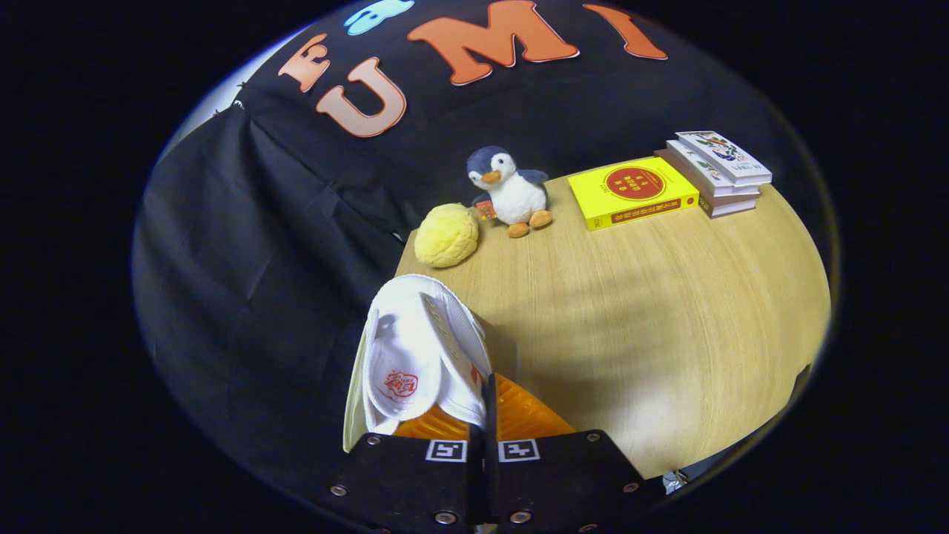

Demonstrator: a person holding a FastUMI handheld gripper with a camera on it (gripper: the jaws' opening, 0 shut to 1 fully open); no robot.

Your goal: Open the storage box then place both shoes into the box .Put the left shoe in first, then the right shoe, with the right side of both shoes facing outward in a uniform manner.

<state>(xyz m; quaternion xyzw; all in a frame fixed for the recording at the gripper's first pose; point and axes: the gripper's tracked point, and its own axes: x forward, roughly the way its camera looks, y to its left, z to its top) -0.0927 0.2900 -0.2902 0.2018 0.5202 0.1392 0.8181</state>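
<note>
I see the gripper (pixel 485 415) pinched narrow on a white shoe's (pixel 415 356) side wall, red insole logo unreadable, over the table's (pixel 652 326) left edge.

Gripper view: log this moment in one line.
gripper: shut on white mesh shoe | shoe: lifted at wooden table edge | storage box: unseen

Bright overhead light on the wooden table (pixel 667 297), soft shadow beside the white shoe (pixel 419 356), dark cloth backdrop, strong fisheye bending at edges, sharp focus.
</note>
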